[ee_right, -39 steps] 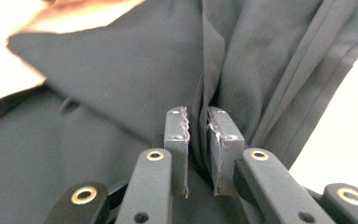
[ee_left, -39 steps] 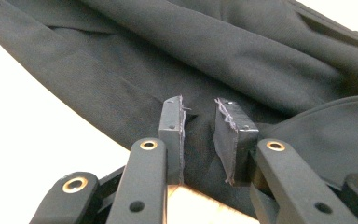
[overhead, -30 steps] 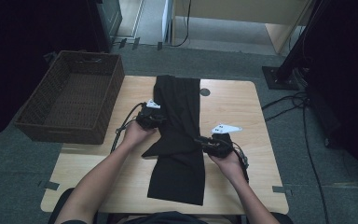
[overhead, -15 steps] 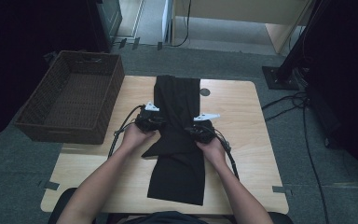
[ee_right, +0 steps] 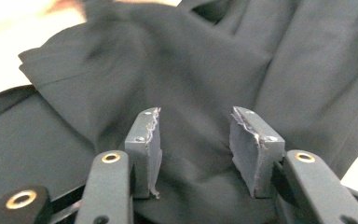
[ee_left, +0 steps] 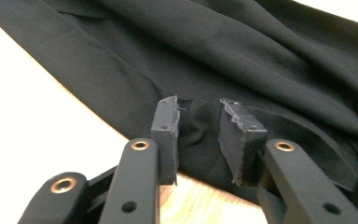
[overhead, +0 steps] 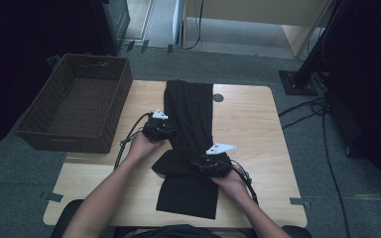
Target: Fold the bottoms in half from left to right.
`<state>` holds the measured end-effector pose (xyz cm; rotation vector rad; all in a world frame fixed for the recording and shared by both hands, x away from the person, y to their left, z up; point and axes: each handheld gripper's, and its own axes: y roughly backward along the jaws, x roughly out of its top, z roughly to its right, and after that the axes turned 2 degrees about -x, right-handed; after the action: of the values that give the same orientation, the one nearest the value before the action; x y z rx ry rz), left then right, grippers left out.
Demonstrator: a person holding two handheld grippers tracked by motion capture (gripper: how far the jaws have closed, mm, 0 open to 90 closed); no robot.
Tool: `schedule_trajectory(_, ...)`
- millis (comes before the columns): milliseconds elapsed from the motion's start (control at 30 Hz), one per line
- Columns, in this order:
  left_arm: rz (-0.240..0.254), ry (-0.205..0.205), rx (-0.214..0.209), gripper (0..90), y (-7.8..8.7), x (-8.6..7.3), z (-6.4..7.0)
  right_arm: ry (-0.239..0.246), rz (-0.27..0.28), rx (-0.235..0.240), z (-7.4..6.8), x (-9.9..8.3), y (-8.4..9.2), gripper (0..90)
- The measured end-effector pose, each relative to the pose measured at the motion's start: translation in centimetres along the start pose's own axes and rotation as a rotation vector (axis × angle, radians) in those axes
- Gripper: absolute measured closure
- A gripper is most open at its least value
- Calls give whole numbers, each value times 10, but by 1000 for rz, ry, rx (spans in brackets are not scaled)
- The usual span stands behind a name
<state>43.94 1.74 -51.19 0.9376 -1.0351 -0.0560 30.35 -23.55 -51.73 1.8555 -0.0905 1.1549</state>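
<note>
Fingers of left gripper [ee_left: 198,135] parted around a fabric fold, just opening; right gripper [ee_right: 196,151] likewise, released over black trousers [overhead: 191,124]. Long axis from near surface [overhead: 258,124] edge toward far edge; right gripper nearer the folded-over near end.

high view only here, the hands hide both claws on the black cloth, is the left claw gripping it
Observer: No. In the left gripper view the left claw has just been opening. Its pads stand apart with the edge of the black cloth loose between them.
Operator: and the right claw
Observer: The right claw has just been opening too. In the right gripper view its jaws stand wide apart over a rumpled fold of the cloth and pinch nothing.
</note>
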Motion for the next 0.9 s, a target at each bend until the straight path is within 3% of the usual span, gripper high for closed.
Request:
schedule_trajectory(233,2,23,-34,563,4,-3,-2,42,-9,-14,-12,-13,13,530)
schedule_trajectory(367,-14,9,-46,529,6,-4,1,1,-27,25,-14,-15,18,559)
schedule_trajectory(533,-7,14,-70,475,3,-3,5,9,-11,7,-16,-15,15,566)
schedule_trajectory(633,-1,-1,-48,466,0,-3,10,11,0,-8,-18,-15,13,561)
schedule_trajectory(733,16,-32,0,540,-1,-5,12,23,6,-21,-20,-15,11,562)
schedule_trajectory(800,44,-51,48,666,0,-10,13,34,4,-33,-22,-15,10,564)
schedule_trajectory(833,45,-40,56,758,0,-10,12,45,2,-41,-23,-14,10,566)
schedule_trajectory(900,42,-13,48,861,1,-11,10,52,-1,-45,-24,-14,10,568)
